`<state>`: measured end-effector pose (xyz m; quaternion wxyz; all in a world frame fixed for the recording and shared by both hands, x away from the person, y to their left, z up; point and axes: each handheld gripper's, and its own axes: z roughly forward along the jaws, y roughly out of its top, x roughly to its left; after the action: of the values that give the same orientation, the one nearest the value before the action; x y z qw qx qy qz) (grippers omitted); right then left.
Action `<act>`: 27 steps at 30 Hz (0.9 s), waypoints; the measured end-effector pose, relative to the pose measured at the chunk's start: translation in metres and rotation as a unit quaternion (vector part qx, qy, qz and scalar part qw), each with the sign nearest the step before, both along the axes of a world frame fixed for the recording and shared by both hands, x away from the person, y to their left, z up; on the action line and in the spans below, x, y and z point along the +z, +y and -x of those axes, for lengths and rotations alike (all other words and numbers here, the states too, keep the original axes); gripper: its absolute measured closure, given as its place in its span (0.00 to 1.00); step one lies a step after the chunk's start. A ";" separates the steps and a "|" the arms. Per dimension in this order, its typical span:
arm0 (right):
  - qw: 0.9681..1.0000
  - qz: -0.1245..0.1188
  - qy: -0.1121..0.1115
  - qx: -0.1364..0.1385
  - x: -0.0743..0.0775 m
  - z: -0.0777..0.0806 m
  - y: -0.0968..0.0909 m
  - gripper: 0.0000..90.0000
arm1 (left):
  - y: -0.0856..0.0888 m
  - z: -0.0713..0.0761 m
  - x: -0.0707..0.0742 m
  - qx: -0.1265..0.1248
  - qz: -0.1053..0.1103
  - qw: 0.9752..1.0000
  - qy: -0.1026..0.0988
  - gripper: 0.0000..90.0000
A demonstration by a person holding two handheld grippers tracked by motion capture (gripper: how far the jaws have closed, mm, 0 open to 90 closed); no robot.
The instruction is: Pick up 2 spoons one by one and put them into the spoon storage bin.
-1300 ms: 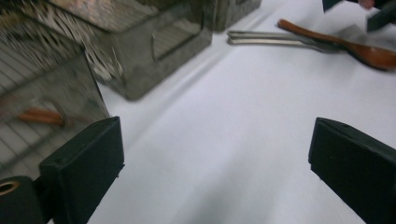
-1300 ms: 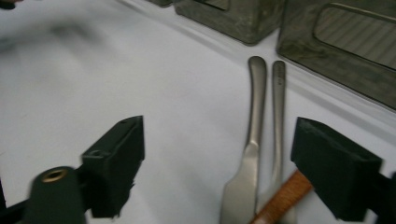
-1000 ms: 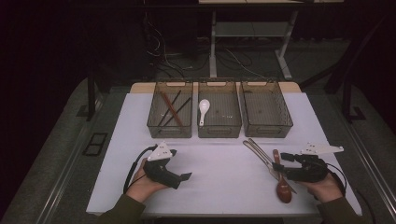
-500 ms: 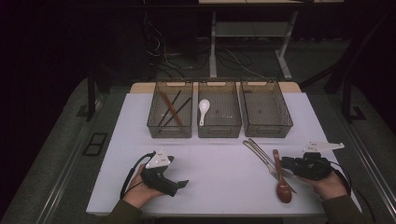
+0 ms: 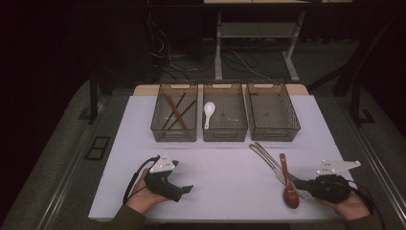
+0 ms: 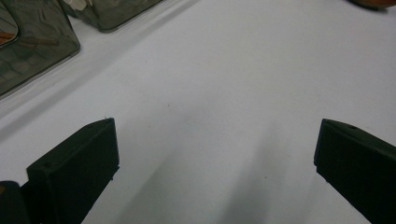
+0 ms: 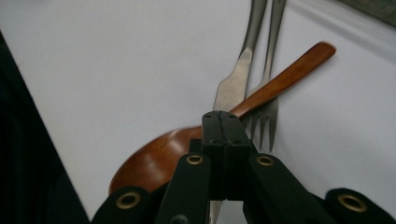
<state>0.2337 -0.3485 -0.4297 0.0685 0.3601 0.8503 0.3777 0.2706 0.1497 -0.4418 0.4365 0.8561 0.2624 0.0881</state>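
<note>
- Spoon pickup on the right side: the right gripper lies low on the white table, tips on the brown wooden spoon, right where the handle runs into the bowl.
- Its jaws have just been closing and now sit pad against pad. In the right gripper view I see no gap and no wood between them, so the right gripper looks pinched shut on top of the spoon's neck rather than around it. Can't tell if it caught an edge.
- Wooden spoon sits straight under the tips, bowl back toward the hand, handle running ahead and off to the tool's right.
- Heads up: the steel table knife and steel fork lie just ahead of the tips, and the spoon handle crosses them. They're touching.
- My take on doing this well: reopen a bit, straddle the handle so one pad goes down each side, then squeeze. Lift slow and straight up so the handle doesn't drag the fork along.
- Left gripper is parked over bare table with its jaws spread wide and nothing in them; same in its own view, left gripper.
- Far ahead of both tools, the middle grey mesh bin has a white ceramic soup spoon in it, so that's my guess for the destination.
</note>
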 end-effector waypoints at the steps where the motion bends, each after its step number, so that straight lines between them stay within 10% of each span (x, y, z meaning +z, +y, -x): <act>1: 1.000 0.003 0.002 0.001 0.000 0.001 -0.001 0.99 | 0.000 0.000 0.000 0.001 0.001 1.000 0.001 0.00; 27: 0.997 0.014 0.036 0.062 -0.014 0.014 0.002 0.99 | -0.003 0.000 -0.002 -0.005 -0.003 1.000 0.008 0.00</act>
<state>0.2201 -0.3461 -0.4442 0.0191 0.3190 0.8782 0.3559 0.2705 0.1471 -0.4442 0.4326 0.8592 0.2614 0.0793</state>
